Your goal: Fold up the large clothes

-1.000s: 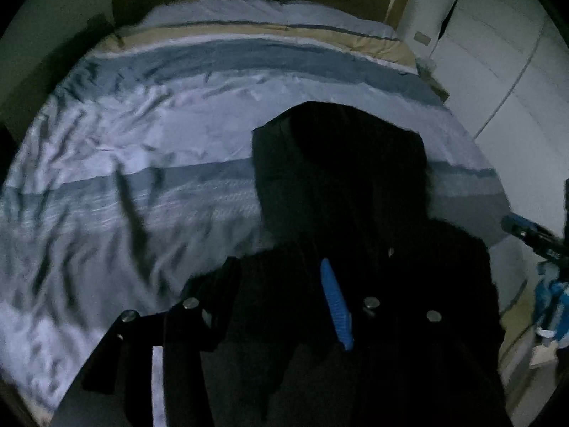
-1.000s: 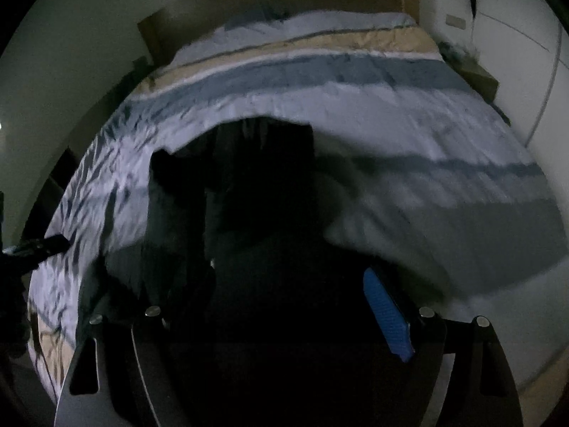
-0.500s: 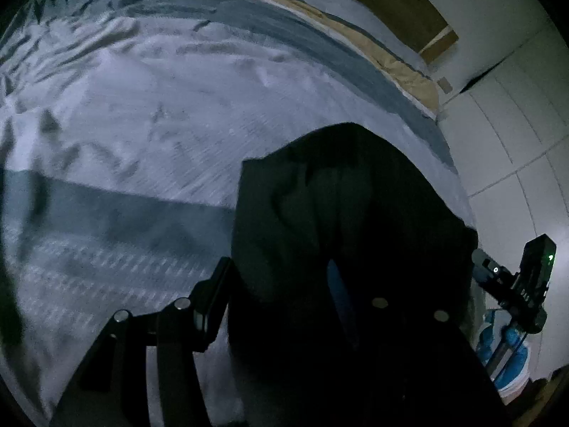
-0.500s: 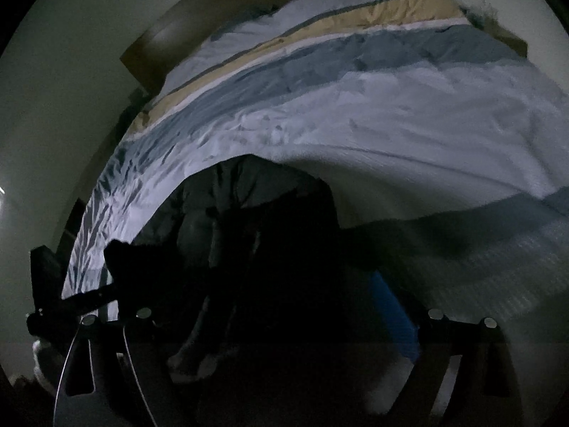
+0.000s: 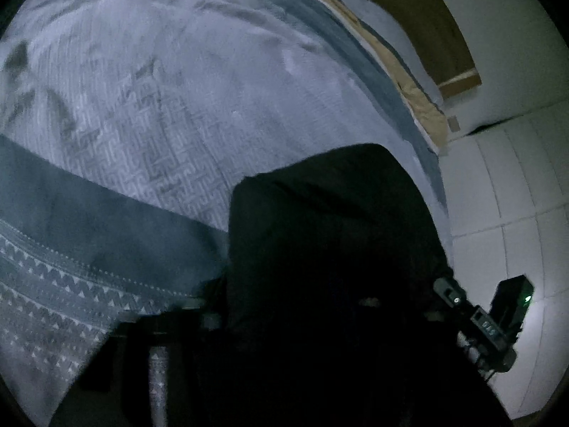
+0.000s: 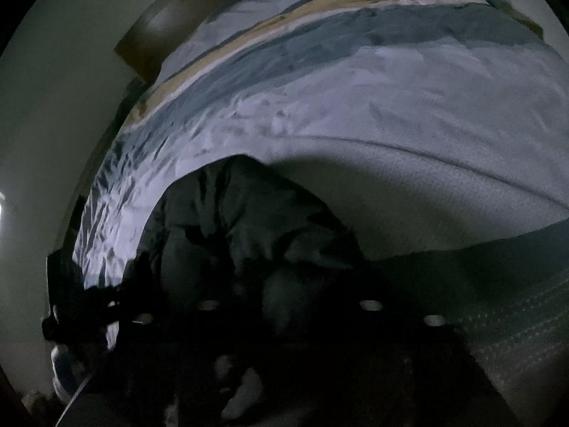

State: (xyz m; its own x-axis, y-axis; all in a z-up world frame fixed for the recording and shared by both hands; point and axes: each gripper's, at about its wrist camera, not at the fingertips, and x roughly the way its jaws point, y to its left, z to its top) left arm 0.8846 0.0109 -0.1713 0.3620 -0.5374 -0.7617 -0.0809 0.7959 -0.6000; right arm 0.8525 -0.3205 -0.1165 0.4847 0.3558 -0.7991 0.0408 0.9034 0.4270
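A black hooded garment (image 5: 338, 213) lies on the striped bed cover (image 5: 142, 124), its hood end pointing away from me. My left gripper (image 5: 288, 306) is down on the garment's near left part. Its jaws are closing with dark cloth between them, and its fingertips are lost in the black. In the right wrist view the same garment (image 6: 242, 220) lies rumpled in folds. My right gripper (image 6: 288, 284) is at its near edge, jaws closing with bunched cloth between them. That right gripper's body (image 5: 480, 320), with a green light, shows beside the garment in the left wrist view.
The room is dim. A wooden headboard (image 6: 170, 10) stands at the bed's far end. White cupboard doors (image 5: 508, 185) rise past the bed's right side, and a plain wall (image 6: 53, 124) runs along its left. The bed cover (image 6: 426, 106) stretches wide beyond the garment.
Both grippers have dropped towards the bed and onto the garment. Their jaws stood wide and have drawn together. The blue pads seen earlier are now buried in dark cloth.
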